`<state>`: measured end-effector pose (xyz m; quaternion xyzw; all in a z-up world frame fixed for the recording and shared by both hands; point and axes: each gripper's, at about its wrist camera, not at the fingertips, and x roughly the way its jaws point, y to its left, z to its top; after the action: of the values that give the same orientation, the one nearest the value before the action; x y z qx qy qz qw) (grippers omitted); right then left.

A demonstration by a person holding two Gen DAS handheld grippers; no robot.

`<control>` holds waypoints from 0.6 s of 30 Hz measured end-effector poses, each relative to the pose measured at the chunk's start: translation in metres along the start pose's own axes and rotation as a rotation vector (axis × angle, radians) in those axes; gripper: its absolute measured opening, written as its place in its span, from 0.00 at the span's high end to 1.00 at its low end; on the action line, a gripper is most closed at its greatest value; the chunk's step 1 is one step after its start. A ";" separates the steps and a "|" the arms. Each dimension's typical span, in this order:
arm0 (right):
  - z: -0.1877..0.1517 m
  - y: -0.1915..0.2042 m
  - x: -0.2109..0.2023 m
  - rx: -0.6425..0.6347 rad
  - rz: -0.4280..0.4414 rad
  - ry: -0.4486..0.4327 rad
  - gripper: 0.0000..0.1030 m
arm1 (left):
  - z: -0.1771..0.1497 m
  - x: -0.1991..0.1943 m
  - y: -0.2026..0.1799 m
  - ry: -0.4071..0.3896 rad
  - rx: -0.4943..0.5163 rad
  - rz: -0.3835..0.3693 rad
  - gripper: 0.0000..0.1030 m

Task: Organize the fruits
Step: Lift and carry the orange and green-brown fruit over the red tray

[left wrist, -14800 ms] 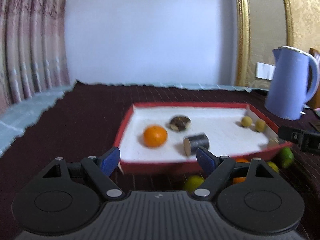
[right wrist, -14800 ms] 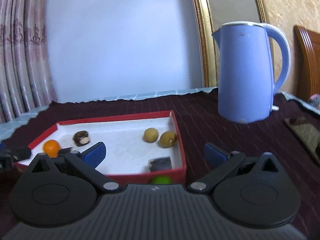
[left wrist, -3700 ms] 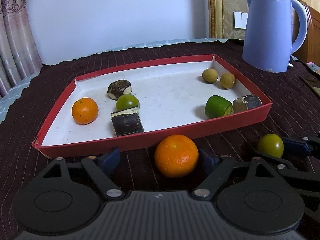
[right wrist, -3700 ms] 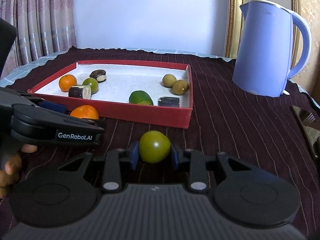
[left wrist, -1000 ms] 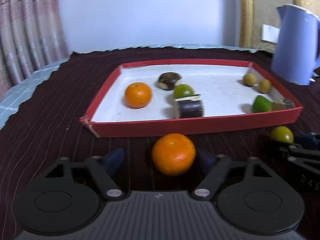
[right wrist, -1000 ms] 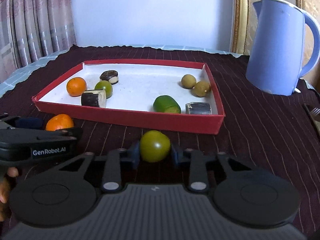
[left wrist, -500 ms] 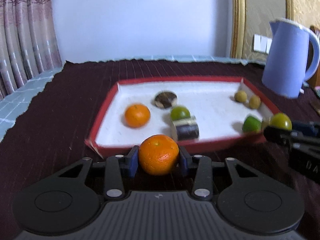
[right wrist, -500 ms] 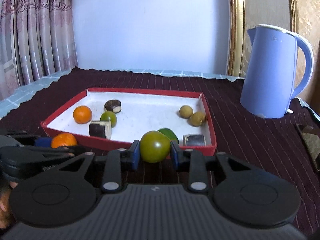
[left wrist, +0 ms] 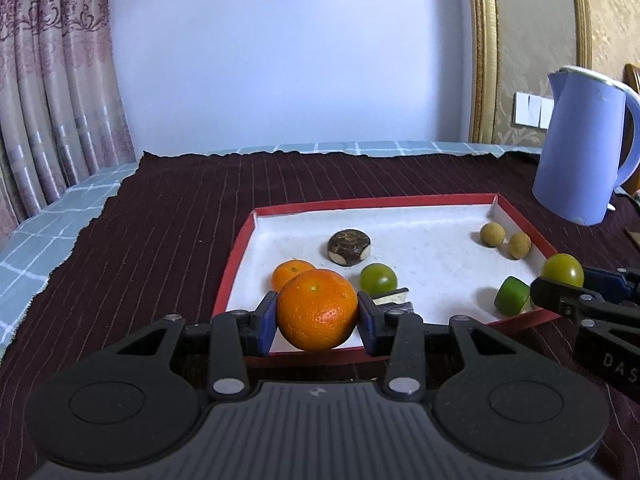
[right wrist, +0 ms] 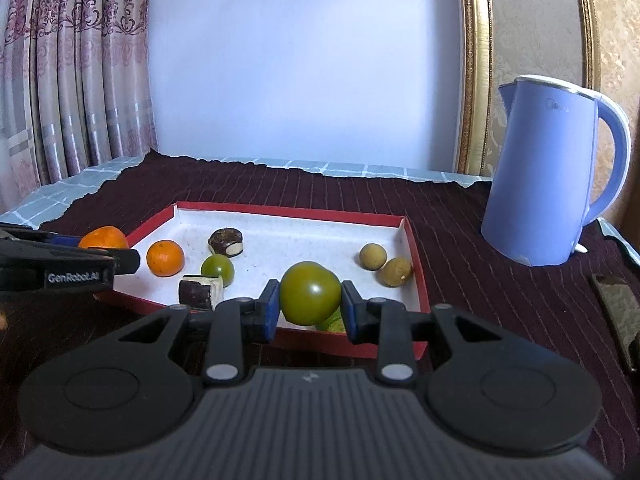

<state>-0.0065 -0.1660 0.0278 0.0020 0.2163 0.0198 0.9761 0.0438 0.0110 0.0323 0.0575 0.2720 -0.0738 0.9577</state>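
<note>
1. Left claw [left wrist: 317, 316] pinching the big orange [left wrist: 317, 309], held up over the near edge of the red tray [left wrist: 236, 260].
2. Right claw [right wrist: 309, 306] clamped on the green tomato [right wrist: 310, 293] above the tray's near right corner.
3. In the tray: a small orange [right wrist: 165, 257] and what looks like two longans [right wrist: 373, 256], among others.
4. Blue kettle [right wrist: 548, 184] stands on the counter, right of the tray.

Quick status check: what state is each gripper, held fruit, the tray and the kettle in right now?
Left gripper: shut on orange.
Orange: held, lifted by the tray's near edge.
Right gripper: shut on green fruit.
Green fruit: held, lifted.
Tray: open, holding several fruits.
Kettle: upright, lid shut.
</note>
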 end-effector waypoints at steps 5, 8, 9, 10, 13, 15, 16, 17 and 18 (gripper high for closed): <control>0.000 -0.002 0.003 0.010 0.004 0.005 0.71 | 0.000 0.009 -0.007 0.019 0.020 0.010 0.61; 0.001 -0.004 0.005 0.018 0.007 0.006 0.71 | 0.000 0.014 -0.011 0.026 0.032 0.018 0.61; 0.002 -0.005 0.006 0.022 0.008 0.006 0.71 | 0.001 0.016 -0.011 0.028 0.035 0.022 0.61; 0.002 -0.006 0.007 0.024 0.009 0.006 0.71 | 0.002 0.018 -0.012 0.032 0.038 0.026 0.61; 0.004 -0.006 0.010 0.029 0.015 0.005 0.71 | 0.004 0.022 -0.014 0.039 0.044 0.028 0.61; 0.007 -0.006 0.012 0.026 0.016 0.003 0.71 | 0.007 0.025 -0.016 0.038 0.052 0.032 0.61; 0.008 -0.005 0.013 0.023 0.016 0.000 0.71 | 0.008 0.026 -0.017 0.038 0.055 0.036 0.61; 0.010 -0.005 0.014 0.022 0.016 -0.001 0.71 | 0.009 0.028 -0.018 0.039 0.058 0.041 0.61; 0.011 -0.004 0.014 0.022 0.017 -0.002 0.71 | 0.010 0.030 -0.019 0.041 0.058 0.043 0.61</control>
<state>0.0112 -0.1698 0.0312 0.0145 0.2156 0.0259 0.9760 0.0706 -0.0123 0.0240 0.0927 0.2878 -0.0600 0.9513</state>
